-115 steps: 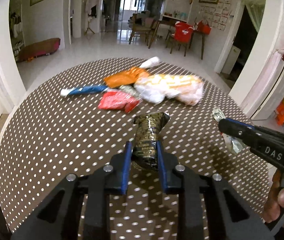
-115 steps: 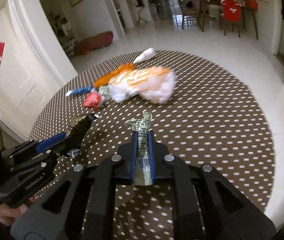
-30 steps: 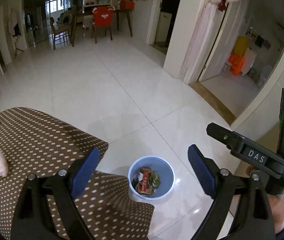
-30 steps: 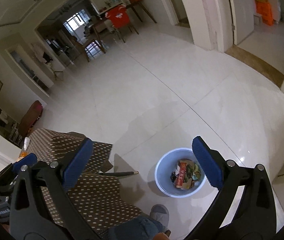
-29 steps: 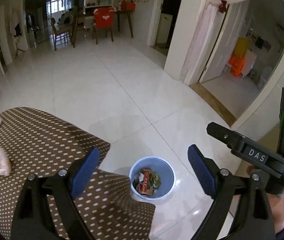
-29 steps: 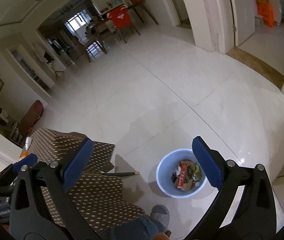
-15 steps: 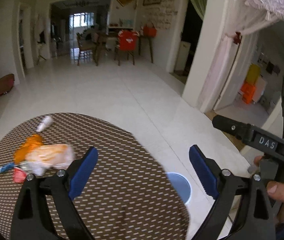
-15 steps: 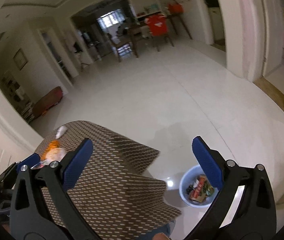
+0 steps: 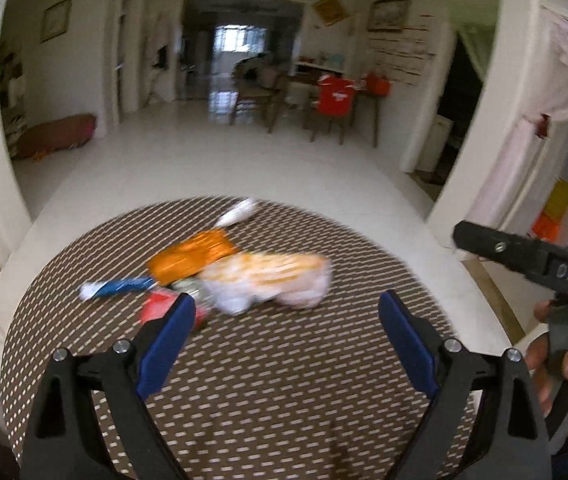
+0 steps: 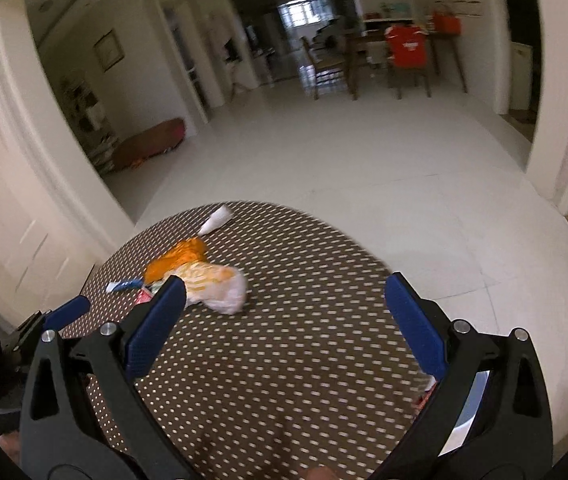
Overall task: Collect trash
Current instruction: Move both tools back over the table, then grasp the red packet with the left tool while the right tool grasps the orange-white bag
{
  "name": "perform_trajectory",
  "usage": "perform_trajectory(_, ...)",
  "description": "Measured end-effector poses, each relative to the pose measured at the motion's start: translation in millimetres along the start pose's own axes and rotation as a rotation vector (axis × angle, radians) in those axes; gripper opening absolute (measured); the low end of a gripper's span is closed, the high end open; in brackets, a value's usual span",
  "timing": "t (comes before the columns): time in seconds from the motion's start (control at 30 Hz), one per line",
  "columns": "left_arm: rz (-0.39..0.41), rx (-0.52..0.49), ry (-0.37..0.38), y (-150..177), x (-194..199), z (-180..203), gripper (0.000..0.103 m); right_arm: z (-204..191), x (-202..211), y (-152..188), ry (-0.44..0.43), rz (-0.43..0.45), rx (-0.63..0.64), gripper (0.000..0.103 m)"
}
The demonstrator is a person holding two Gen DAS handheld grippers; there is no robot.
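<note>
Trash lies in a cluster on the round brown dotted table (image 9: 284, 380): a white and orange plastic bag (image 9: 271, 280), an orange wrapper (image 9: 191, 258), a blue and white tube (image 9: 117, 286), a red packet (image 9: 159, 306) and a white tube (image 9: 237, 212). My left gripper (image 9: 286, 338) is open and empty, above the table's near half. My right gripper (image 10: 284, 320) is open and empty, also over the table; the bag (image 10: 213, 282), orange wrapper (image 10: 175, 260) and white tube (image 10: 215, 218) lie ahead to its left. The right gripper's body (image 9: 524, 256) shows at the right of the left wrist view.
A pale blue bin (image 10: 472, 408) on the floor peeks out behind my right gripper's right finger, past the table edge. White tiled floor (image 10: 364, 160) surrounds the table. Chairs and a desk (image 9: 324, 100) stand far back.
Both grippers have swung left from the floor bin back over the table. The trash cluster has come to the middle of both views. Both stay open and empty.
</note>
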State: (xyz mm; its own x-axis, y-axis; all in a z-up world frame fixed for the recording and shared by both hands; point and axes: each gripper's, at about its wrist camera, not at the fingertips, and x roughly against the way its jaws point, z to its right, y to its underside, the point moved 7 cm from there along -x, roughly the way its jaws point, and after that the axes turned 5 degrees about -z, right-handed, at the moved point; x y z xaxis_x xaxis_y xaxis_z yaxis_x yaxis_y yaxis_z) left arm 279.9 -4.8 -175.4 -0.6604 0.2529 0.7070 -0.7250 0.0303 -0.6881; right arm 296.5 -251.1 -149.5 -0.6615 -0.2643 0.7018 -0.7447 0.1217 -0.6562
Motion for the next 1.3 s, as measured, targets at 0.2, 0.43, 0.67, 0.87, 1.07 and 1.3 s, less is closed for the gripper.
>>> perform_trajectory(0.2, -0.078, 0.107, -0.080, 26, -26, -74, 0.091, -38, -45, 6, -0.037, -0.066, 0.046, 0.097)
perform_trajectory(0.43, -0.114, 0.121, -0.143, 29, -55, -99, 0.091, -58, -98, 13, -0.071, -0.150, 0.097, 0.097)
perform_trajectory(0.67, -0.177, 0.090, -0.158, 24, -105, -110, 0.090, -77, -150, 16, -0.116, -0.230, 0.155, 0.097)
perform_trajectory(0.87, -0.154, 0.088, -0.105, 22, -101, -107, 0.024, -93, -169, 31, -0.180, -0.267, 0.184, 0.044)
perform_trajectory(1.07, -0.155, 0.121, -0.081, 38, -82, -107, 0.019, -82, -137, 37, -0.181, -0.232, 0.160, 0.039)
perform_trajectory(1.3, -0.136, 0.116, -0.057, 58, -54, -88, 0.018, -52, -89, 44, -0.172, -0.165, 0.073, 0.039)
